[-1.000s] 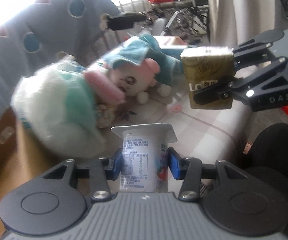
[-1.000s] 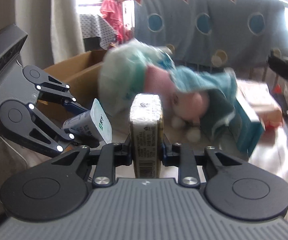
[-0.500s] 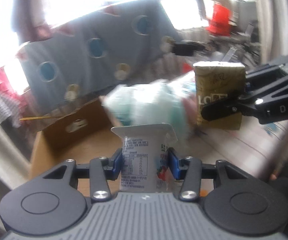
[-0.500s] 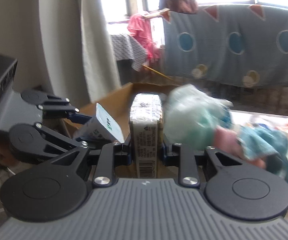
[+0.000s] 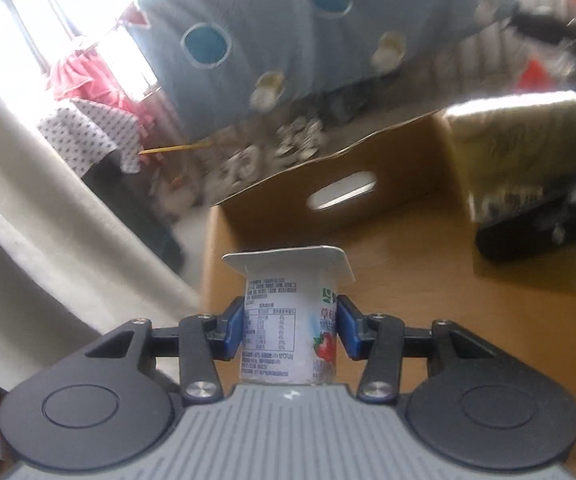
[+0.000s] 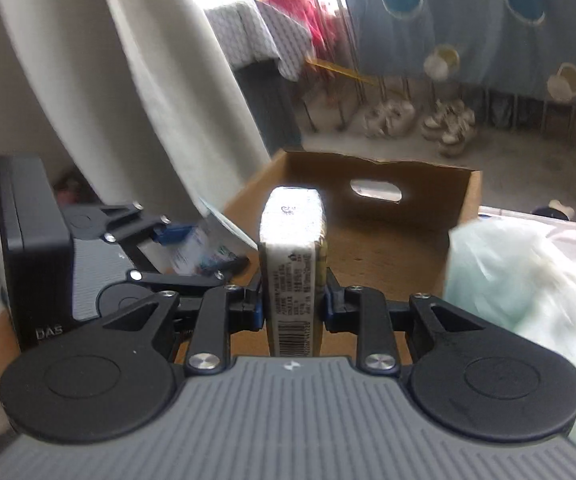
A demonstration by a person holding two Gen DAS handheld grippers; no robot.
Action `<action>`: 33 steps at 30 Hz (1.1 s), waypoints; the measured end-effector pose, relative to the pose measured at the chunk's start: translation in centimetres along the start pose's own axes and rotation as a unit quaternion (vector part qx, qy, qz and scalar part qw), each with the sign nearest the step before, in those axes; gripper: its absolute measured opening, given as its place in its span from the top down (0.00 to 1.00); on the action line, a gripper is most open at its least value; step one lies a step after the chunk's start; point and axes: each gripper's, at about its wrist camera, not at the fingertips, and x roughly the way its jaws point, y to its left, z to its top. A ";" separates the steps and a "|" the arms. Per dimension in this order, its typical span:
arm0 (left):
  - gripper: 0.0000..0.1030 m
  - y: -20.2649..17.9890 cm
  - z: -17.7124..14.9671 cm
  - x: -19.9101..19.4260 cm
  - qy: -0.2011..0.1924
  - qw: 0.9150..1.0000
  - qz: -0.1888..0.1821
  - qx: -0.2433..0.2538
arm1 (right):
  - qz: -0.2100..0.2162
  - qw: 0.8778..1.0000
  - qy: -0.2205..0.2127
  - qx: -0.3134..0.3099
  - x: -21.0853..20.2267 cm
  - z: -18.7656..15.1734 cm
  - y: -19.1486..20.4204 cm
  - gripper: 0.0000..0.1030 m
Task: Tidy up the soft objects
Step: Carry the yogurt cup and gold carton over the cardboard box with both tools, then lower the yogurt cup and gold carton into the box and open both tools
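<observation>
My left gripper is shut on a white strawberry yogurt cup and holds it over the open cardboard box. My right gripper is shut on a gold tissue pack, also over the box. The tissue pack shows blurred at the right of the left wrist view. The left gripper with the cup shows at the left of the right wrist view. A pale green and white plush toy lies beside the box on the right.
A blue cloth with round patches hangs behind the box. A white curtain hangs on the left. Shoes lie on the floor beyond the box. The box has a handle cut-out in its far wall.
Both grippers have swung left from the table with the plush toys to above the cardboard box, each still holding its item. The plush toys have left the left wrist view.
</observation>
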 end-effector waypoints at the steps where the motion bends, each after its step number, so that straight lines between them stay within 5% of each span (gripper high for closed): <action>1: 0.53 0.1 0.4 1.3 -0.001 1.000 -0.004 -0.003 | -0.006 1.000 0.007 0.006 1.7 0.7 0.0 0.76; 5: 0.52 1.4 1.7 5.6 0.035 0.998 -0.031 -0.051 | -0.032 0.997 0.063 0.037 9.8 3.1 -1.0 0.76; 8: 0.52 0.9 1.7 8.2 0.035 0.999 -0.012 -0.031 | -0.063 0.992 0.085 0.065 14.6 3.9 -2.0 0.76; 11: 0.49 0.6 1.2 9.8 0.050 0.998 -0.021 -0.030 | -0.048 0.989 0.097 0.099 17.5 2.7 -2.9 0.74; 16: 0.46 2.0 1.3 9.6 0.016 0.999 -0.010 -0.045 | -0.035 0.988 0.051 0.140 18.6 2.0 -3.4 0.73; 21: 0.46 3.1 1.1 8.1 0.050 0.998 -0.022 -0.041 | -0.026 0.989 0.046 0.135 18.9 2.2 -4.1 0.72; 24: 0.68 2.5 0.8 8.0 0.066 0.994 -0.077 -0.041 | -0.022 0.977 0.039 0.210 19.5 2.2 -6.9 0.72; 26: 0.94 1.7 0.7 8.4 0.075 0.993 -0.082 -0.036 | -0.024 0.964 0.037 0.262 20.3 1.8 -8.2 0.72; 30: 0.94 0.0 0.7 10.6 0.101 0.990 -0.093 -0.024 | -0.001 0.946 0.030 0.323 21.2 0.2 -9.8 0.71; 33: 0.94 -1.1 0.6 11.3 0.095 0.993 -0.073 -0.003 | 0.001 0.954 0.030 0.298 21.3 0.1 -9.1 0.71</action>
